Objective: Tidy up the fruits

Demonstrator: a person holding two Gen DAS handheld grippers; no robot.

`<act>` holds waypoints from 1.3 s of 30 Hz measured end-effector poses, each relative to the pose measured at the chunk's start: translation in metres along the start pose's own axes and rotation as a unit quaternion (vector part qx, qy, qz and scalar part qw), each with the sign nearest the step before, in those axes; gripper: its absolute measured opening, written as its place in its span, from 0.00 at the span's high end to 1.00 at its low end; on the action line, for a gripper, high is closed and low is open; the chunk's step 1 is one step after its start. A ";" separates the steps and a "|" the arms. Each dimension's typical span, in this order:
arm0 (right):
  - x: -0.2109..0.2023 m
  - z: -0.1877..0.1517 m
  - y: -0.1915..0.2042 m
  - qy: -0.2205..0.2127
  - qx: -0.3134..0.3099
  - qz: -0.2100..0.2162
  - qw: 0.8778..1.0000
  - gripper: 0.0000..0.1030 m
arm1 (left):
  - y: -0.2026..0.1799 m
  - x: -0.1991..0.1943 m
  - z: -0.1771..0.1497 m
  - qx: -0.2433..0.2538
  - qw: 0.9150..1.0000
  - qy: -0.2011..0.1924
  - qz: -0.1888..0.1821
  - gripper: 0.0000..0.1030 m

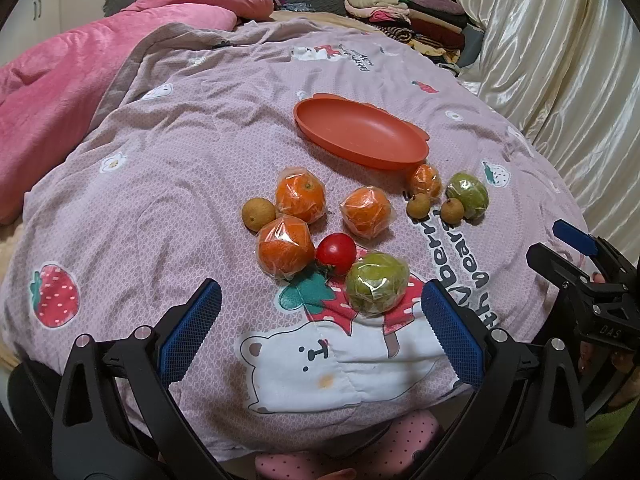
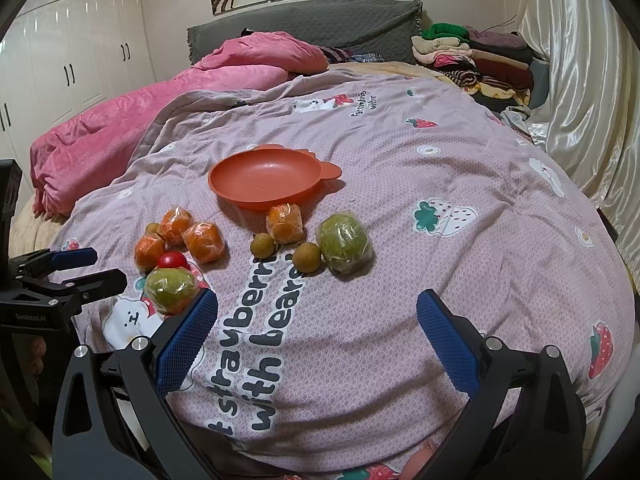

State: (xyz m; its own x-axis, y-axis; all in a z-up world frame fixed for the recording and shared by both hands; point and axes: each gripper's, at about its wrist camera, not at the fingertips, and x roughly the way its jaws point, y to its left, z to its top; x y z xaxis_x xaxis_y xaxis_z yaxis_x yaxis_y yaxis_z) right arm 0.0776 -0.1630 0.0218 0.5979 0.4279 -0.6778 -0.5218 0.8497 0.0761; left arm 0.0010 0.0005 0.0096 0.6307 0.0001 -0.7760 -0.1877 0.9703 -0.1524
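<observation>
We see both grippers held low over a bed, above a pink quilt (image 1: 200, 168) printed with bears and strawberries. The left gripper (image 1: 320, 326) has its fingers spread wide with nothing between them; the right gripper (image 2: 316, 334) is likewise wide apart and holds nothing.

The fruit lies loose on the quilt in two groups. Near our left gripper sit three wrapped oranges (image 1: 300, 196), one of them (image 1: 285, 247) close to a tomato (image 1: 336, 253), and another (image 1: 366, 212) a little to the right. A wrapped green fruit (image 1: 377, 283) lies just beside the tomato, nearest the left fingers. A small brown longan (image 1: 258, 214) rests at the left edge of this group, beside the oranges.

The second group lies farther right: a smaller wrapped orange (image 2: 284, 223) touching or nearly touching the plate's near rim, two longans (image 2: 263, 245) (image 2: 307, 256) in front of it, and a second green fruit (image 2: 344, 243) just beside them.

The orange plate (image 2: 256, 180) sits beyond all the fruit, with nothing in it.

Behind, we see a pink blanket (image 2: 140, 120) bunched on the left, a grey headboard (image 2: 304, 24), folded clothes (image 2: 472, 60) on the right, and a shiny cream curtain (image 2: 580, 80)
</observation>
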 end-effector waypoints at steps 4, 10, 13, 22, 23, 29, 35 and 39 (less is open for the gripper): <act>0.000 0.000 0.000 0.000 0.000 0.000 1.000 0.04 | -0.001 -0.001 0.000 0.000 1.000 0.000 -0.001 0.08; 0.000 0.002 0.001 0.001 -0.004 0.004 1.000 0.04 | -0.002 0.000 0.000 -0.001 1.000 0.001 -0.001 0.08; 0.001 0.001 0.003 0.002 -0.005 0.006 1.000 0.04 | -0.002 -0.001 0.000 0.000 1.000 0.002 0.000 0.08; 0.009 -0.003 0.014 0.011 -0.016 0.022 1.000 0.04 | 0.016 0.006 0.000 -0.006 1.000 0.016 -0.004 0.08; 0.011 -0.004 0.016 0.013 -0.019 0.025 0.999 0.04 | 0.020 0.008 0.000 -0.007 1.000 0.018 -0.006 0.08; 0.022 -0.007 0.031 0.026 -0.038 0.040 0.998 0.04 | 0.038 0.017 0.007 -0.019 0.999 0.031 -0.026 0.09; 0.037 -0.007 0.052 0.040 -0.063 0.066 0.995 0.04 | 0.042 0.027 0.015 -0.012 0.998 0.039 -0.044 0.13; 0.049 -0.009 0.071 0.051 -0.090 0.085 0.991 0.04 | 0.041 0.034 0.020 -0.003 0.997 0.046 -0.054 0.30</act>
State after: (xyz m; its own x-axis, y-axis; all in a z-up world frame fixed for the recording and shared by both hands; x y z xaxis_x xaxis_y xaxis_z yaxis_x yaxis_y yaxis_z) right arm 0.0648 -0.0846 -0.0124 0.4320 0.5188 -0.7378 -0.7150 0.6956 0.0704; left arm 0.0301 0.0456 -0.0107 0.5759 -0.1264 -0.8077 -0.1272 0.9621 -0.2413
